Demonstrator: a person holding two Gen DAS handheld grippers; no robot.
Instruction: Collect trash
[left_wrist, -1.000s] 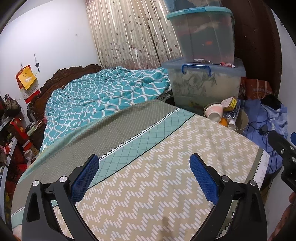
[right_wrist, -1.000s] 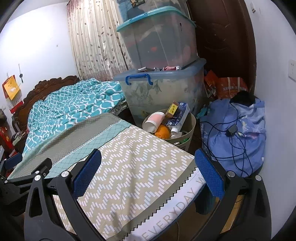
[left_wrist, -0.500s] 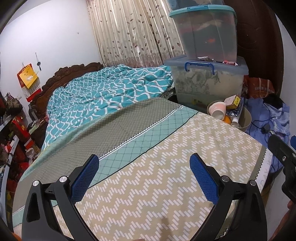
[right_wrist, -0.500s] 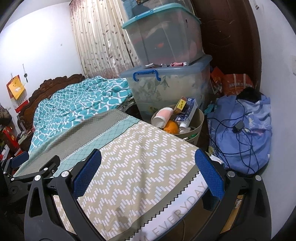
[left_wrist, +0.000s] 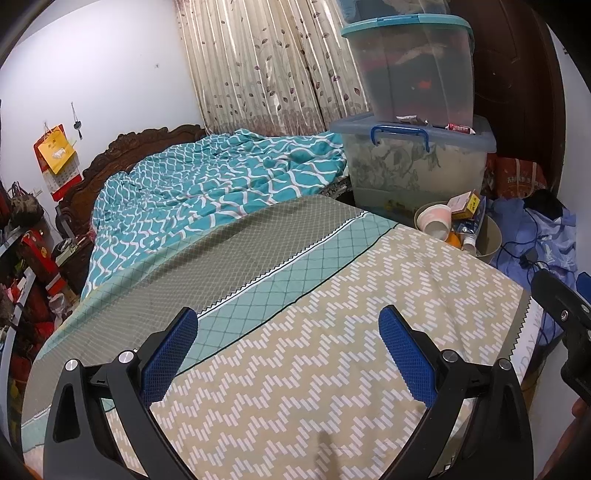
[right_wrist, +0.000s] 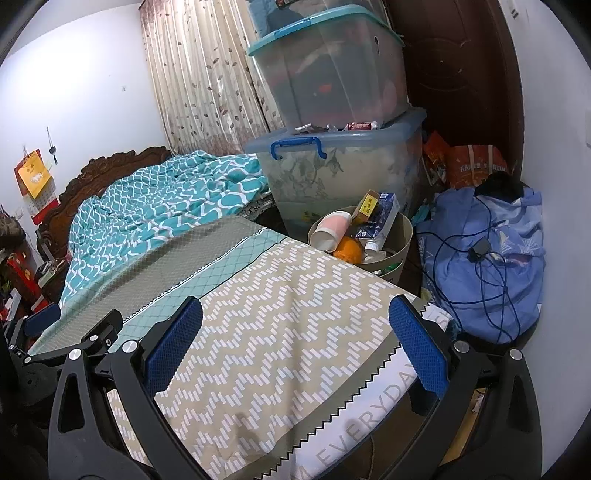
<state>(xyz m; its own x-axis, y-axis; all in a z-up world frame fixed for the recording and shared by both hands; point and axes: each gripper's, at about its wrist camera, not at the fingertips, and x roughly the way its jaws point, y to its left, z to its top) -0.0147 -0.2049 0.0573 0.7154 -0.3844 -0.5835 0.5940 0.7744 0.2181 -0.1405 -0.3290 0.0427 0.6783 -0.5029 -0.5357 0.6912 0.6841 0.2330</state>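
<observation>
The trash bin (right_wrist: 397, 236), full of cups and boxes, stands just beyond the bed (right_wrist: 280, 295) corner. Collection looks finished; both the left hand-held gripper (left_wrist: 290, 350) and right hand-held gripper (right_wrist: 295, 343) gape wide, empty. Next: withdraw.

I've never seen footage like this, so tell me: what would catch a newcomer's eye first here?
Probably the two black tools with blue pads, the left tool and right tool, both open and empty, over the foot of the bed. Next, the round trash bin beside the bed, heaped with a pink cup, an orange and cartons. Behind it, two clear storage boxes are stacked against the curtain.
</observation>
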